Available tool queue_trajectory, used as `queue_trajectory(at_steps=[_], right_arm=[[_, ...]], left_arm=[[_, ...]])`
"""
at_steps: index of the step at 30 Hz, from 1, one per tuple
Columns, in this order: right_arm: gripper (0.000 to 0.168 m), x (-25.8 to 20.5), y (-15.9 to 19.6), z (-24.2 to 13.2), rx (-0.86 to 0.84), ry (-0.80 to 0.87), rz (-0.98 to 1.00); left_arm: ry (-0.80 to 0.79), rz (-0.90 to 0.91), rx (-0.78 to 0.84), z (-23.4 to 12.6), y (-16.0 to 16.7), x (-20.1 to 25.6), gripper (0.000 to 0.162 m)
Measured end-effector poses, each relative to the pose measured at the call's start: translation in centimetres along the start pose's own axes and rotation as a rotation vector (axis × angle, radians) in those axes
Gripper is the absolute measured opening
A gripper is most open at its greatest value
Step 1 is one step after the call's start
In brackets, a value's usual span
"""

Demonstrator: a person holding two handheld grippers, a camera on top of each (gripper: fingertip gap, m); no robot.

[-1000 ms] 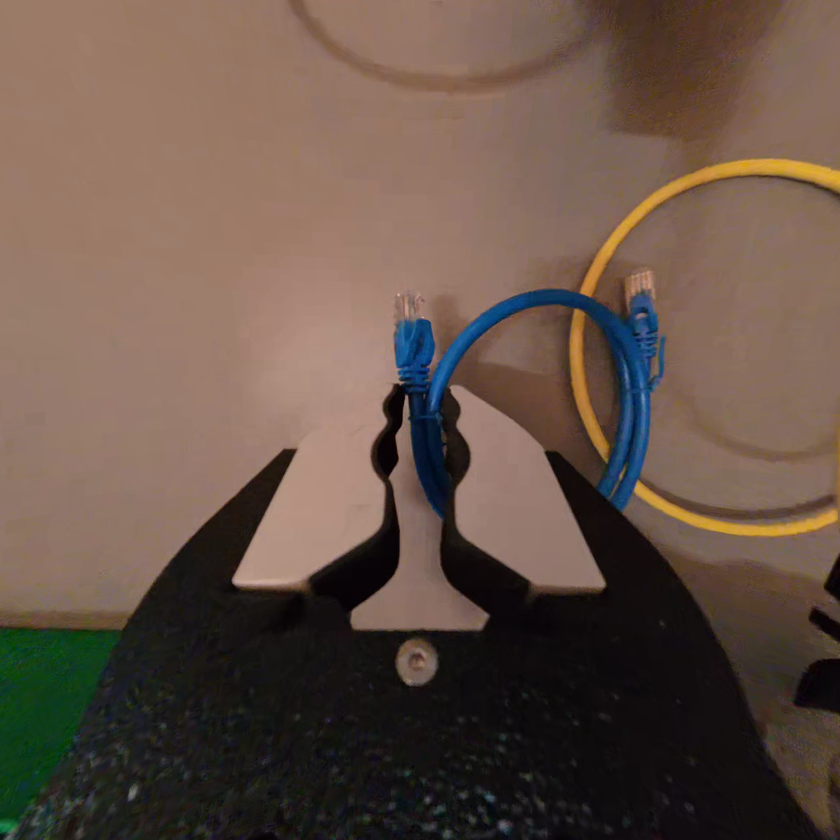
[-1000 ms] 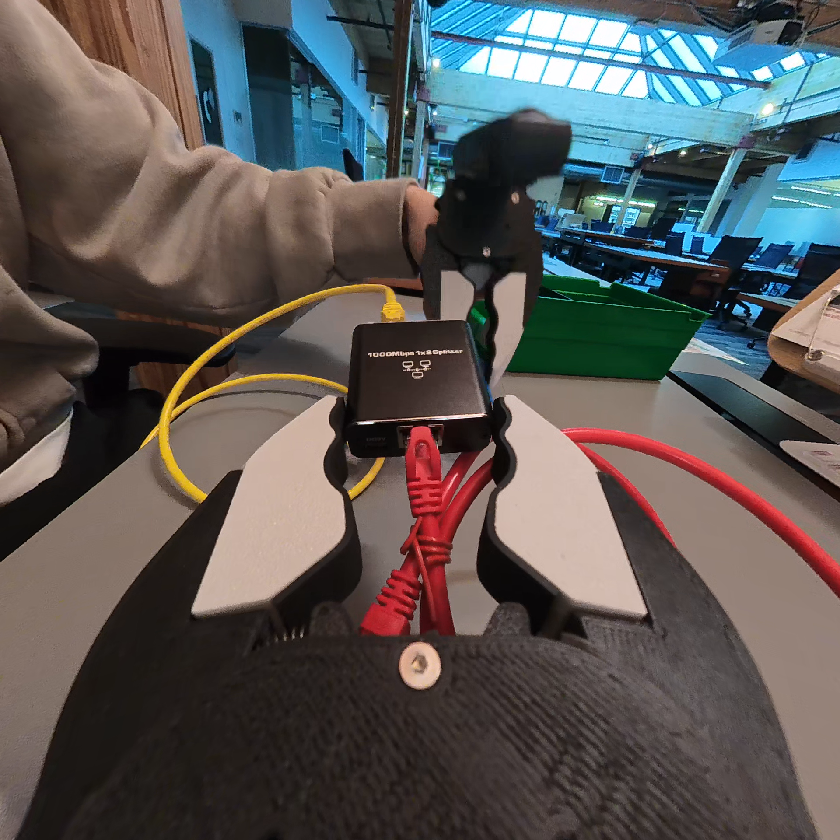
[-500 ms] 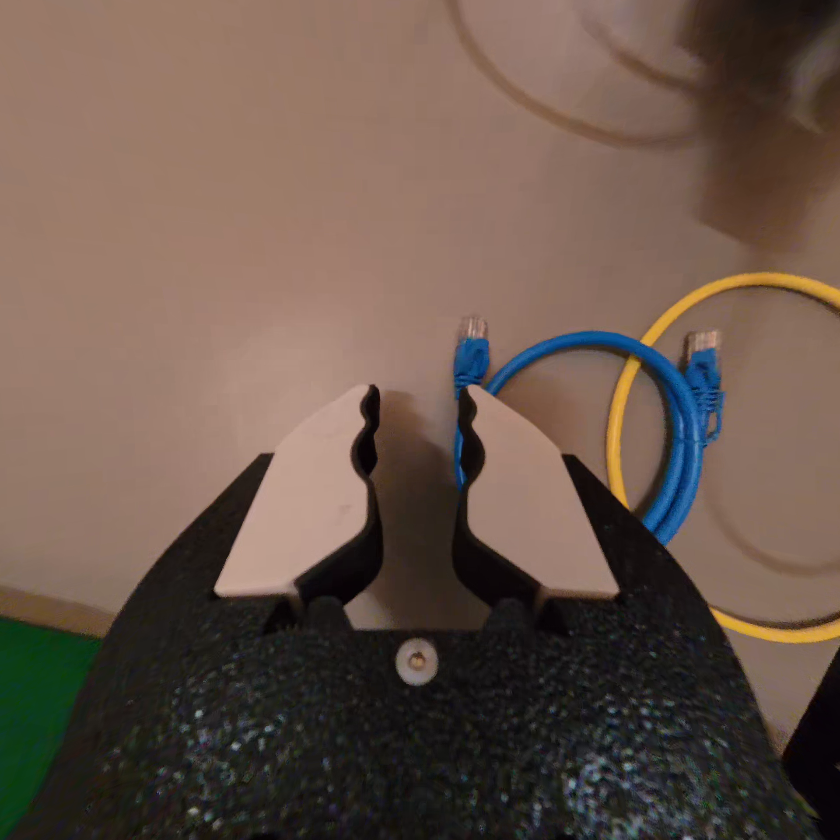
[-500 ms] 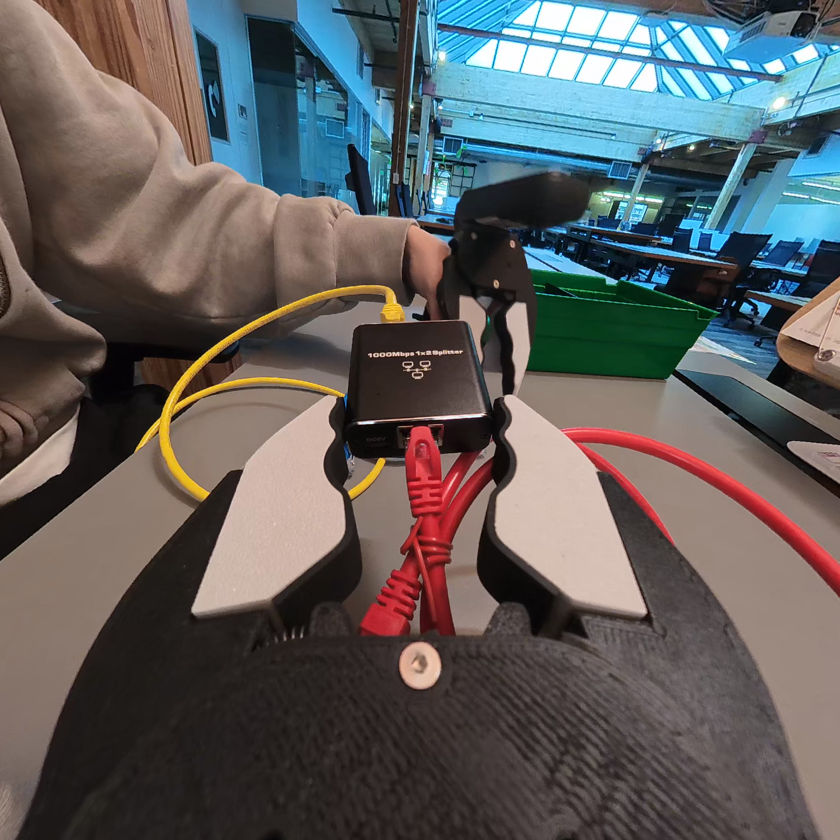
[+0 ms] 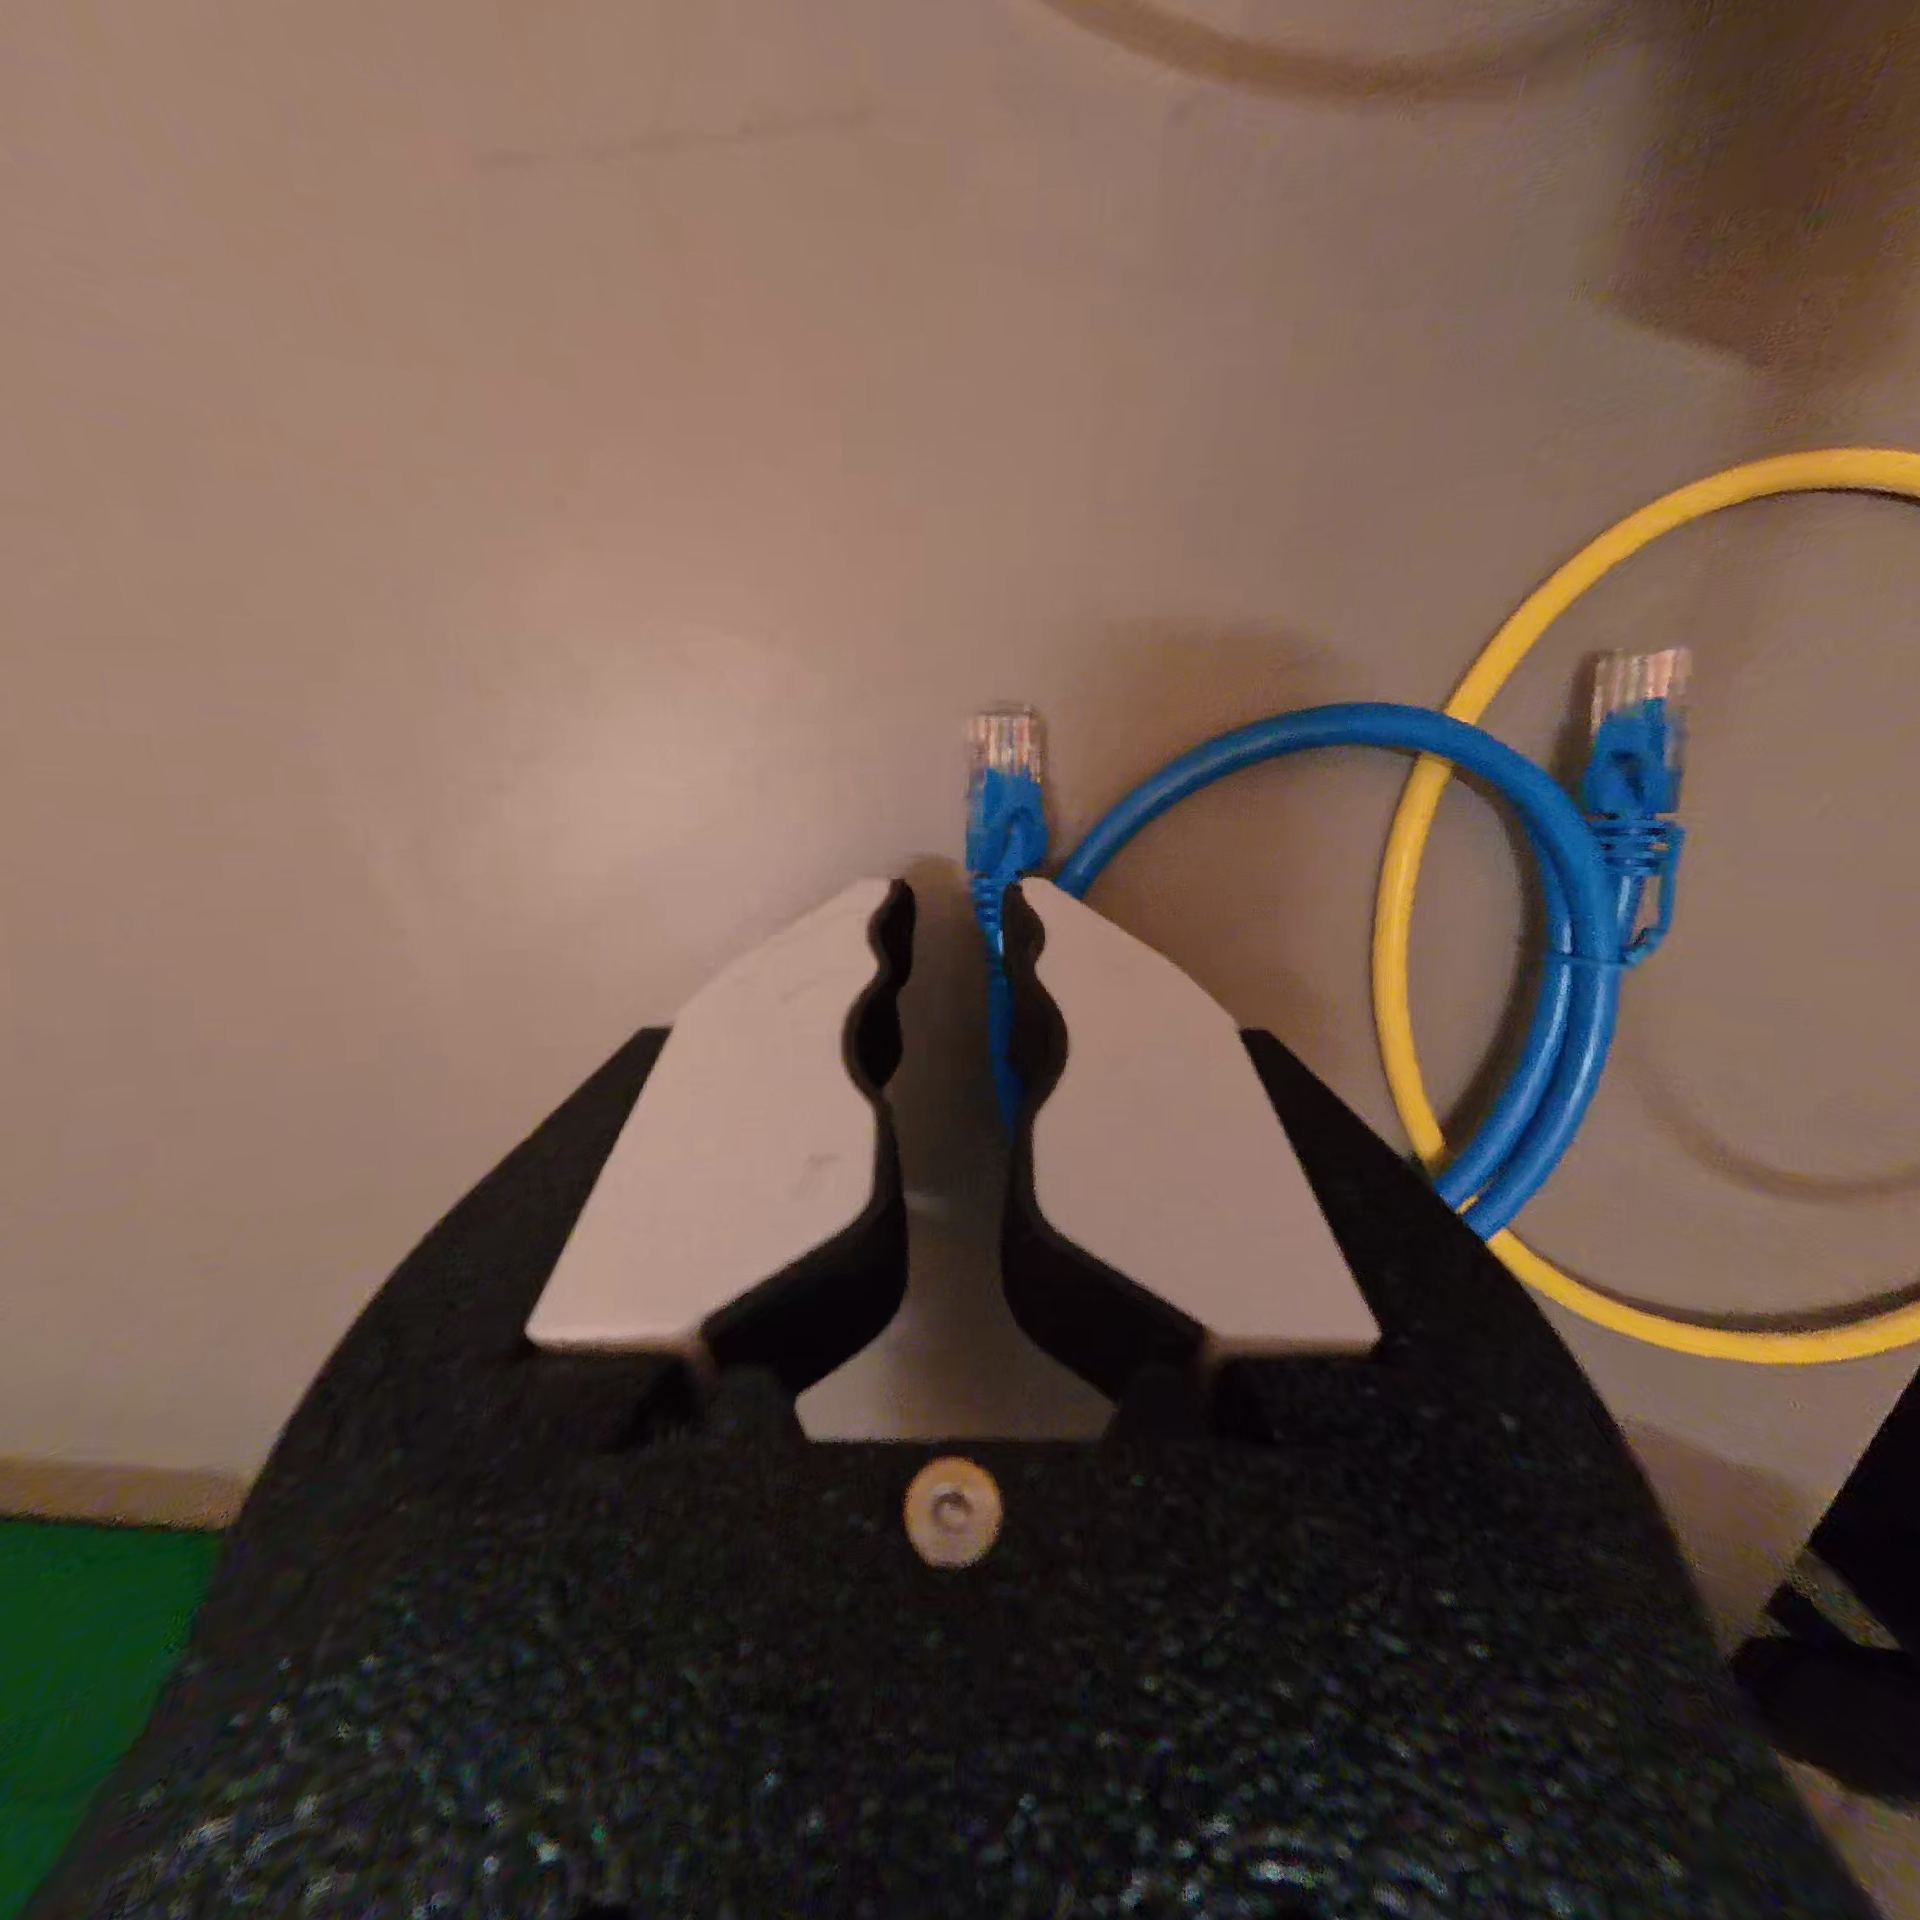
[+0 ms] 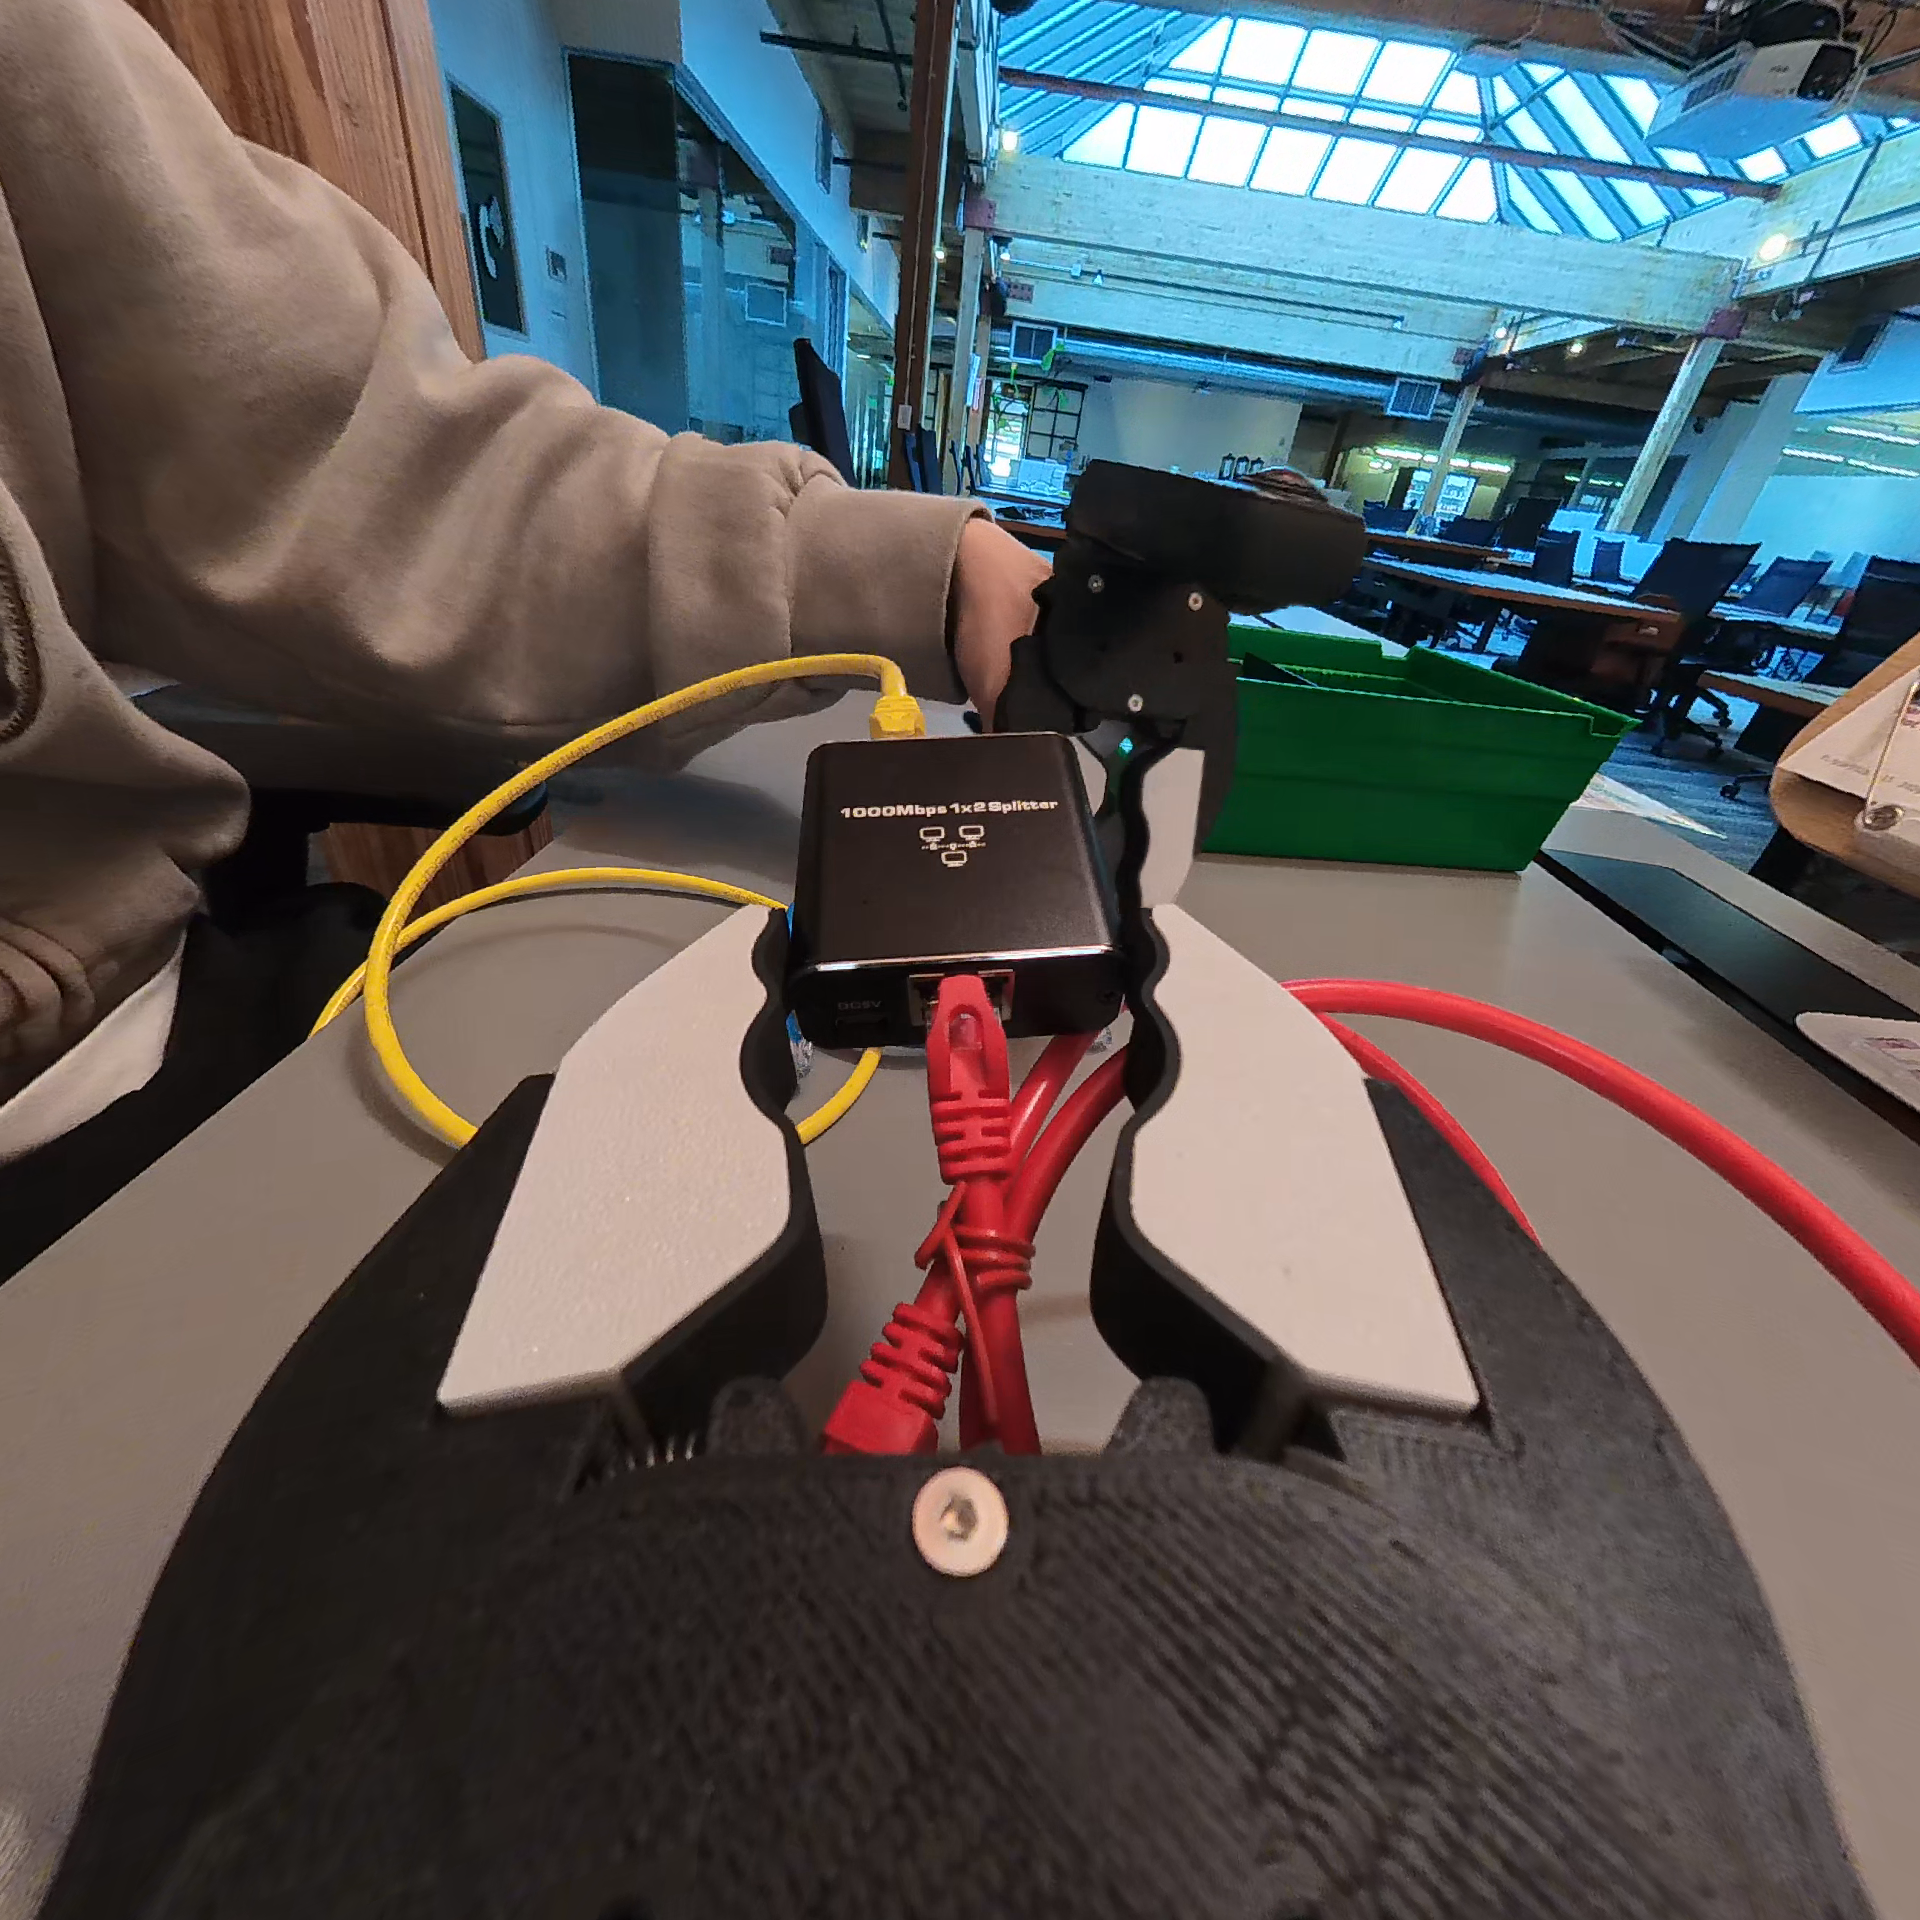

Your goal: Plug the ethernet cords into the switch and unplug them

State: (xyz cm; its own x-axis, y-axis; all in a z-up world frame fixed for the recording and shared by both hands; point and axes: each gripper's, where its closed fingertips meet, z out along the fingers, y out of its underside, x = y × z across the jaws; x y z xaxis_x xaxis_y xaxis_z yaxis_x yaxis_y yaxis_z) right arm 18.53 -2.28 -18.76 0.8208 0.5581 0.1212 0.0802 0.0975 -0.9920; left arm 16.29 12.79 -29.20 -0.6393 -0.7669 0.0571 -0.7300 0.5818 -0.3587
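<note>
The black switch [image 6: 945, 852] lies on the grey table [image 6: 1558, 1039]. My right gripper [image 6: 961, 925] is shut on the switch, one finger against each side. A red cord [image 6: 966, 1049] is plugged into the switch's near port. A yellow cord [image 6: 894, 717] is plugged into its far side. My left gripper [image 5: 958, 883] points down at the table behind the switch and also shows in the right wrist view [image 6: 1138, 831]. Its jaws stand narrowly apart. A coiled blue cord [image 5: 1351, 727] runs between them along the right finger, with one plug [image 5: 1003, 779] just past the tips.
The blue cord's other plug [image 5: 1636, 727] lies over the yellow cord's loop [image 5: 1397, 904]. A green bin [image 6: 1392, 769] stands behind the switch. A person's grey sleeve [image 6: 416, 540] reaches in from the left. A clipboard [image 6: 1860, 769] sits at the right edge. Tip to tip, the grippers are about 20 centimetres apart.
My left gripper held the blue cord, opened wide and shifted left of it, and now has narrowed again around it while dropping lower. My right gripper and the switch have not moved.
</note>
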Motion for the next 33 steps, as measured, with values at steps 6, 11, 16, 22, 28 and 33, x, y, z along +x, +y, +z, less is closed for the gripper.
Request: queue_trajectory(at_steps=[6,11,16,22,28,33], right_arm=[[0.063,0.0,0.0,0.0,-0.004,0.0,-0.004],[0.063,0.0,0.0,0.0,0.003,0.002,-0.003],[0.063,-0.1,0.0,0.0,-0.003,0.002,-0.007],[0.063,0.0,0.0,0.0,0.002,0.006,-0.008],[0.063,0.1,-0.4,-0.4,0.034,0.012,-0.006],[0.063,-0.3,0.1,0.1,-0.012,-0.013,-0.02]], left_arm=[[0.05,-0.037,-0.015,0.1,0.1,0.8,0.014],[-0.042,0.043,0.014,-0.2,-0.2,-0.2,0.023],[-0.073,0.067,0.067,-0.2,-1.2,0.5,0.027],[-0.027,0.011,-0.032,0.8,-1.1,1.0,0.012],[-0.126,0.053,-0.043,1.1,-1.2,0.7,0.011],[-0.119,-0.077,0.092,1.5,-1.3,0.6,0.011]])
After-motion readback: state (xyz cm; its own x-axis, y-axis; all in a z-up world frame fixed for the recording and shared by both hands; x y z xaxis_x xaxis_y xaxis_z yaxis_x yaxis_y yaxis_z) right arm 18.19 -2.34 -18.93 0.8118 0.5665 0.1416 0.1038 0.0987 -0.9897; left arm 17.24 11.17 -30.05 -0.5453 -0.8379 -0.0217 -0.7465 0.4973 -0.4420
